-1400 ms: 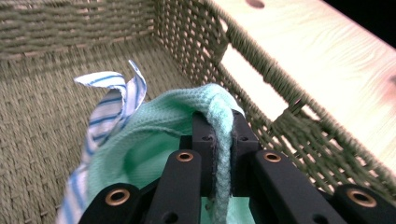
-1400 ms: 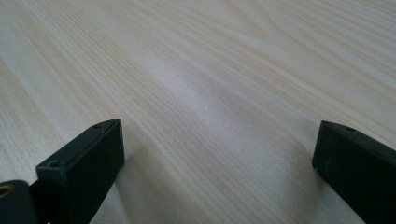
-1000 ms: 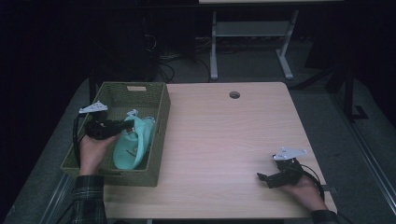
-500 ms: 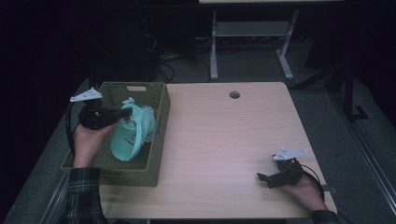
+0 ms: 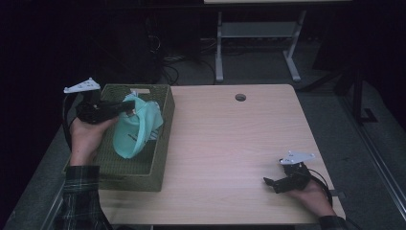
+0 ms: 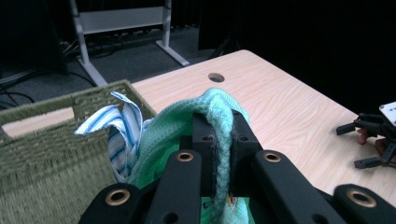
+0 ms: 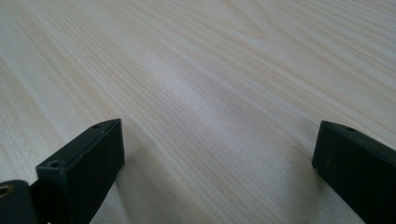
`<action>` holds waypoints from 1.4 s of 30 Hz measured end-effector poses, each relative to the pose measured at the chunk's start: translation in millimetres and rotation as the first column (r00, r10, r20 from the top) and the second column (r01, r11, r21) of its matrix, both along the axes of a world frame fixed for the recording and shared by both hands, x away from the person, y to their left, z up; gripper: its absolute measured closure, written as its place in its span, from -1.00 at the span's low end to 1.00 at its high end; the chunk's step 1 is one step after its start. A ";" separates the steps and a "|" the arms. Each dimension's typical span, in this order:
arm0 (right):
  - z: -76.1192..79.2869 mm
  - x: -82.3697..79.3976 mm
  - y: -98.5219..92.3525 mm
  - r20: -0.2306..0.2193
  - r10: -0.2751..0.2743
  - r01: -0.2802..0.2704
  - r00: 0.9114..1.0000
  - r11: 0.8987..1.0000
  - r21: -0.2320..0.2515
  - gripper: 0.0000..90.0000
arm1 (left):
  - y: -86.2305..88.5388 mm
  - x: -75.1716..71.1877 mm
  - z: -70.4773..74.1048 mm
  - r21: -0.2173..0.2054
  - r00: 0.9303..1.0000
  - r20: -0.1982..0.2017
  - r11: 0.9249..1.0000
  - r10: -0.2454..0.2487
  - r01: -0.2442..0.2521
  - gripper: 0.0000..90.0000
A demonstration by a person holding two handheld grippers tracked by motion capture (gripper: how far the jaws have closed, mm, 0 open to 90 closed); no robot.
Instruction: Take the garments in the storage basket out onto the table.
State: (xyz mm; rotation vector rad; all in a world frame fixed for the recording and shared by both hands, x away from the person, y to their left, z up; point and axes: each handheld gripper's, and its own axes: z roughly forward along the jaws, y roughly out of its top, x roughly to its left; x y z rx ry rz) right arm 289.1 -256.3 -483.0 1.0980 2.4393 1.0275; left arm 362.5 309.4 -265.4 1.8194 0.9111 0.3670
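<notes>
The left gripper point(image 6: 222, 140) has its two black jaws pressed together on a fold of the mint-green cloth point(image 6: 205, 109). In the left gripper view the thick hem of this cloth runs up between the jaws and bends over their tips, so the grip is very clear there. From the high view the same left gripper point(image 5: 125, 108) is seen from above, and the pinch itself is hard to read. But this view shows that the mint-green cloth point(image 5: 134, 129) hangs down in a long loose shape over the woven basket point(image 5: 143, 173), its lower part inside the basket.

Just beside the green cloth, the left gripper view shows a blue and white striped cloth point(image 6: 119, 128) that stands up against the basket wall point(image 6: 51, 140). In the high view this striped cloth is too small to tell well. The basket stands on the left part of the wooden table point(image 5: 230, 143).

The right gripper point(image 7: 217, 158) has its jaws wide apart, with nothing between them. Its own view shows bare light wood close under the jaws. The high view shows the right gripper point(image 5: 273, 183) near the front right corner of the table, held by the person's right hand point(image 5: 311, 196), well apart from the basket. The left gripper view also catches it far off at the right edge point(image 6: 362, 144).
</notes>
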 end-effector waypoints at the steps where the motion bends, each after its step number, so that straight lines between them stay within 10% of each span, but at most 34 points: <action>1: 0.0 0.0 0.0 0.000 0.000 0.000 1.000 1.000 0.000 -0.96 | -0.8 0.1 1.7 0.002 1.000 0.001 1.000 0.000 0.000 0.86; 24: 0.0 -0.1 0.1 -0.001 -0.002 0.002 1.000 1.000 0.001 -0.96 | -57.5 3.6 53.6 -0.032 0.985 0.110 0.990 -0.132 0.136 0.87; 42: 0.0 -0.1 0.2 -0.002 -0.003 0.003 1.000 1.000 0.003 -0.96 | -117.5 6.9 43.3 -0.065 0.963 0.114 0.966 -0.242 0.251 0.87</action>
